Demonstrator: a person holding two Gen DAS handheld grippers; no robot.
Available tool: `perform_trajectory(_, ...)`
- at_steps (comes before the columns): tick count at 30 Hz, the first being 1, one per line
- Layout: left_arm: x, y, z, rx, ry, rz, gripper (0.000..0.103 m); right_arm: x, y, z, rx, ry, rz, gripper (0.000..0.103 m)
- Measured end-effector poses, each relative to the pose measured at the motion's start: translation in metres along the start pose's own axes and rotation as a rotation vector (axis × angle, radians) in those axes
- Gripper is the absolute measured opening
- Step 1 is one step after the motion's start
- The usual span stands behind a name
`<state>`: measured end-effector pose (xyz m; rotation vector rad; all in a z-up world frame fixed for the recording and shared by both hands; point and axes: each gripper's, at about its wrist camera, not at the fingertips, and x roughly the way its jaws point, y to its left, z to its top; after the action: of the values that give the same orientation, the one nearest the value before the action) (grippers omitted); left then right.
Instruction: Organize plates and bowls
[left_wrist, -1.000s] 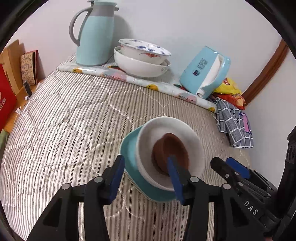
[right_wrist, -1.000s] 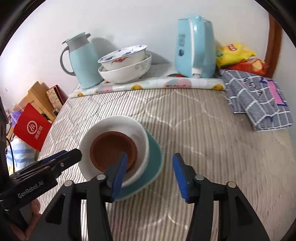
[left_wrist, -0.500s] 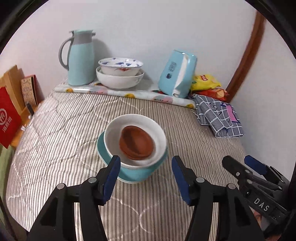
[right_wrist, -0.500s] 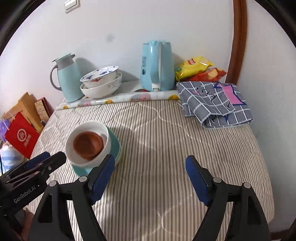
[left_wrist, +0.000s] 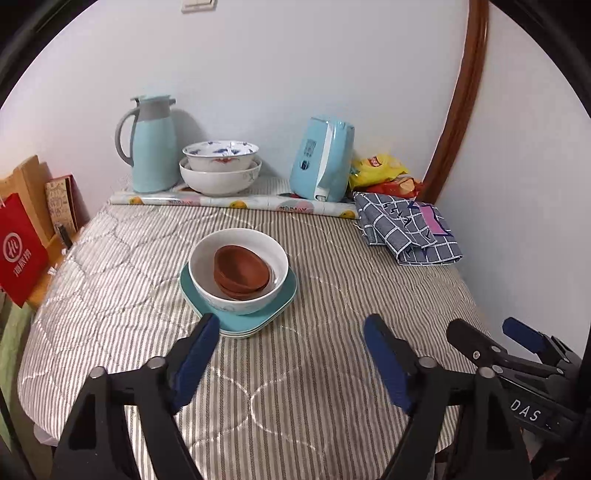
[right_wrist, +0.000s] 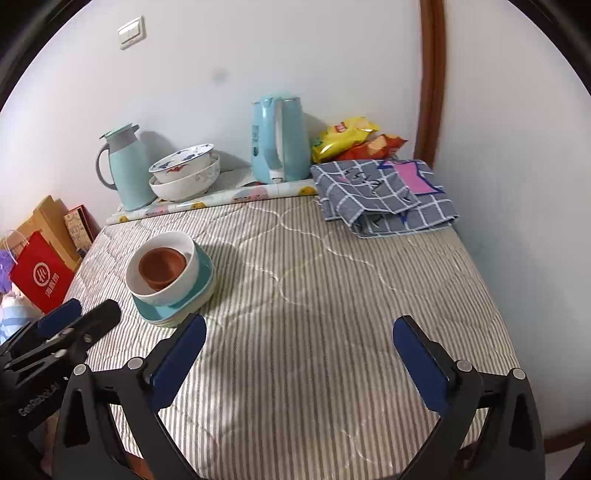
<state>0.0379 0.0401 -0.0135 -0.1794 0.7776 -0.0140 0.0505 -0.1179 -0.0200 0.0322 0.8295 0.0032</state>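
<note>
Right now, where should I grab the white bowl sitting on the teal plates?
Probably the white bowl by its near rim, coming from above: one finger inside, one outside. The brown bowls sit toward its far right, leaving a gap inside, and the teal plates block a low side approach.

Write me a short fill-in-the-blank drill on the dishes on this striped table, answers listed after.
1. The brown wooden bowls sit nested inside a plain ____ ceramic bowl.
2. That bowl rests on a stack of square ____ plates.
3. Against the wall, the blue-patterned bowl sits inside a larger white bowl, beside the pale blue ____ with the grey handle.
4. Nothing lies between the pads of the left claw, whose jaws are ____.

Answers: white; teal; jug; opening
</note>
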Motion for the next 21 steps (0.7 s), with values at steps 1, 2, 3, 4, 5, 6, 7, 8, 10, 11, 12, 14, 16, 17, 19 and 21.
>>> perform_trajectory(1,-0.002,-0.002,-0.002,0.005,-0.001,0.003,0.083,-0.003,-0.002,-0.003,-0.002,0.002,-0.006,0.1)
perform_trajectory(2,-0.004,-0.004,-0.003,0.008,-0.002,0.006,0.083,-0.006,-0.004,-0.006,-0.004,0.0,-0.012,0.1)
perform_trajectory(3,-0.007,-0.005,-0.005,0.01,-0.005,0.01,0.083,-0.01,-0.006,-0.008,-0.005,-0.005,-0.017,0.1)
perform_trajectory(4,-0.009,-0.005,-0.007,0.012,-0.009,0.017,0.083,-0.012,-0.007,-0.01,-0.007,-0.008,-0.02,0.1)
perform_trajectory(5,-0.01,-0.006,-0.008,0.013,-0.013,0.024,0.083,-0.015,-0.008,-0.011,-0.008,-0.01,-0.023,0.1)
perform_trajectory(6,-0.012,-0.008,-0.01,0.017,-0.012,0.026,0.083,-0.017,-0.01,-0.012,-0.008,-0.012,-0.025,0.1)
perform_trajectory(7,-0.013,-0.009,-0.011,0.022,-0.01,0.025,0.083,-0.021,-0.012,-0.014,-0.003,-0.017,-0.027,0.1)
perform_trajectory(8,-0.014,-0.009,-0.012,0.021,-0.011,0.028,0.083,-0.023,-0.013,-0.015,0.0,-0.019,-0.027,0.1)
perform_trajectory(10,-0.015,-0.008,-0.013,0.011,-0.01,0.036,0.083,-0.026,-0.016,-0.016,0.003,-0.022,-0.029,0.1)
perform_trajectory(11,-0.016,-0.008,-0.013,0.01,-0.011,0.034,0.083,-0.028,-0.018,-0.018,0.009,-0.029,-0.033,0.1)
perform_trajectory(12,-0.018,-0.008,-0.014,0.011,-0.015,0.035,0.083,-0.03,-0.019,-0.018,0.016,-0.035,-0.035,0.1)
perform_trajectory(14,-0.022,-0.01,-0.015,0.016,-0.022,0.04,0.083,-0.032,-0.021,-0.02,0.014,-0.034,-0.03,0.1)
perform_trajectory(16,-0.025,-0.012,-0.015,0.022,-0.028,0.042,0.083,-0.034,-0.021,-0.021,0.007,-0.037,-0.032,0.1)
perform_trajectory(17,-0.026,-0.012,-0.015,0.022,-0.031,0.044,0.083,-0.035,-0.021,-0.022,0.006,-0.039,-0.033,0.1)
perform_trajectory(19,-0.028,-0.014,-0.016,0.026,-0.035,0.045,0.083,-0.037,-0.021,-0.024,0.003,-0.039,-0.026,0.1)
perform_trajectory(21,-0.03,-0.015,-0.016,0.028,-0.039,0.049,0.083,-0.038,-0.021,-0.025,0.003,-0.042,-0.028,0.1)
